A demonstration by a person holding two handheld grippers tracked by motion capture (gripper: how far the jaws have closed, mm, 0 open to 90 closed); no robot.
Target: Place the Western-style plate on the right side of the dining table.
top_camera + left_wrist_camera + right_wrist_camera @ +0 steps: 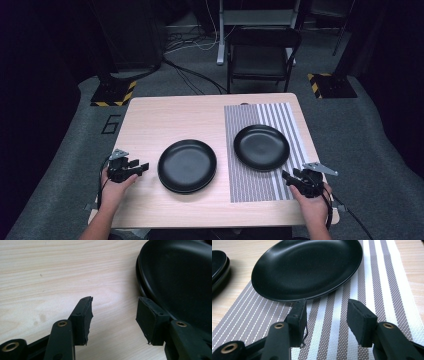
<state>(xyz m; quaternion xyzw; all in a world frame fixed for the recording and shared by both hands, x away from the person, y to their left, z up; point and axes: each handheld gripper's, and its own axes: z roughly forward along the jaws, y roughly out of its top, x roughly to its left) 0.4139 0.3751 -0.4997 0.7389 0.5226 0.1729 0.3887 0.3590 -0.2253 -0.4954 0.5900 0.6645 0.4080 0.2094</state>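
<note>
A stack of black plates [187, 165] sits on the bare wood near the table's middle; in the left gripper view its rim [175, 277] lies just beyond the right jaw. My left gripper [144, 167] [113, 312] is open at the stack's left edge, low over the wood, with nothing between its pads. A single black plate [261, 147] [307, 267] rests on the striped placemat [265, 150] [372, 285]. My right gripper [287, 177] [325, 315] is open just short of that plate's near rim, with only mat between its jaws.
The wooden table [165, 120] has bare wood at its left and far side. A black chair [262, 55] stands behind the table. Cables run over the grey floor, and two stand bases with hazard tape [114, 93] [331, 85] flank it.
</note>
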